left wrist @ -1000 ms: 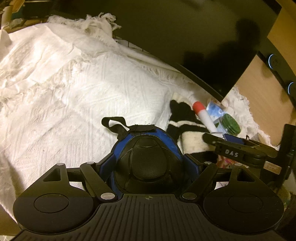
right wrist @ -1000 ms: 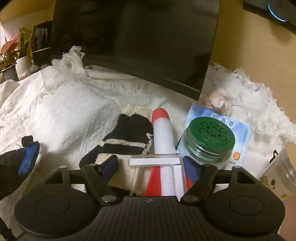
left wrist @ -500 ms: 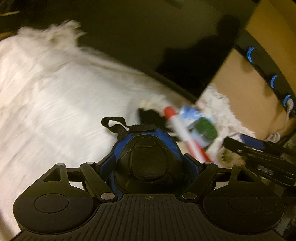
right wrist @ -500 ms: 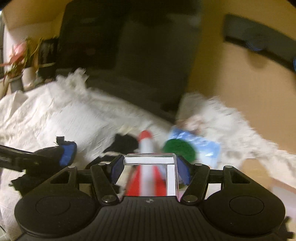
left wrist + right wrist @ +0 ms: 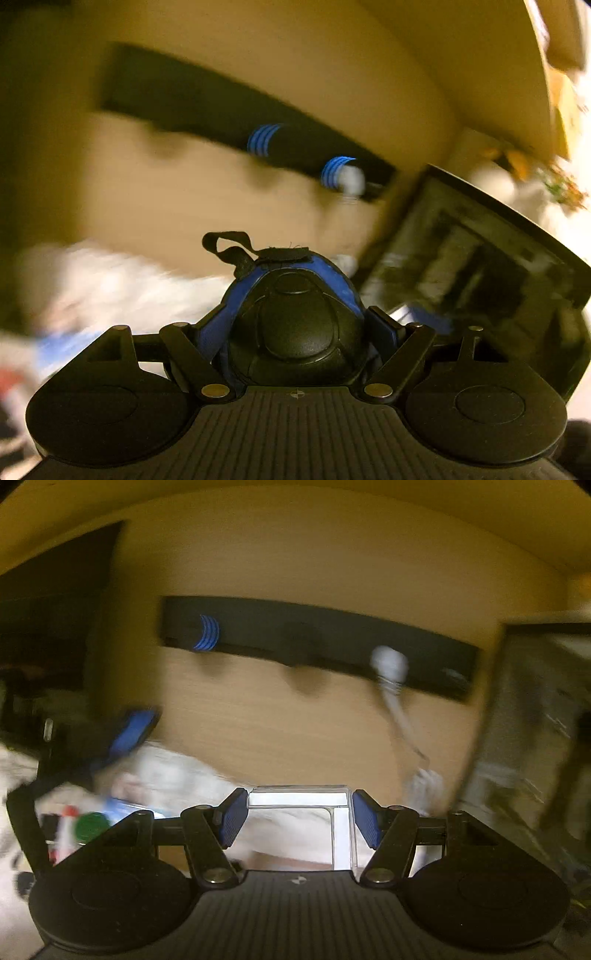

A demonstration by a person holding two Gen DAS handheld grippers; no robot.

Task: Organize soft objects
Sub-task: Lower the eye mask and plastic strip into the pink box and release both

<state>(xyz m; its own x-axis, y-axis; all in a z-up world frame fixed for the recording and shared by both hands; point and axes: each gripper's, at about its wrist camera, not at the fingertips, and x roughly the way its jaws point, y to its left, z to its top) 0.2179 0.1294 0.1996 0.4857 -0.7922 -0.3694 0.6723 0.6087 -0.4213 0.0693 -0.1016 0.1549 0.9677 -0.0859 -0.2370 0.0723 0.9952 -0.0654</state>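
Note:
A black and blue padded guard [image 5: 291,295] with a black strap sits between the fingers of my left gripper [image 5: 301,325], which is shut on it. A small clear plastic box [image 5: 299,794] is clamped between the blue pads of my right gripper [image 5: 299,814]. Both grippers are raised and point at a wooden wall. In the right wrist view the left gripper [image 5: 125,738] with its load shows as a blur at the left. Below it lie a green-lidded jar [image 5: 90,825] and a red and white tube [image 5: 64,829].
A black bar [image 5: 314,638] with blue lights is fixed to the wooden wall, with a white plug and cable [image 5: 391,664] hanging from it. A dark screen [image 5: 480,266] stands to the right. White fringed cloth [image 5: 110,284] covers the surface below.
Both grippers rose and swung right, away from the white cloth, carrying the guard and the clear box. The sock, jar and tube slid to the lower left.

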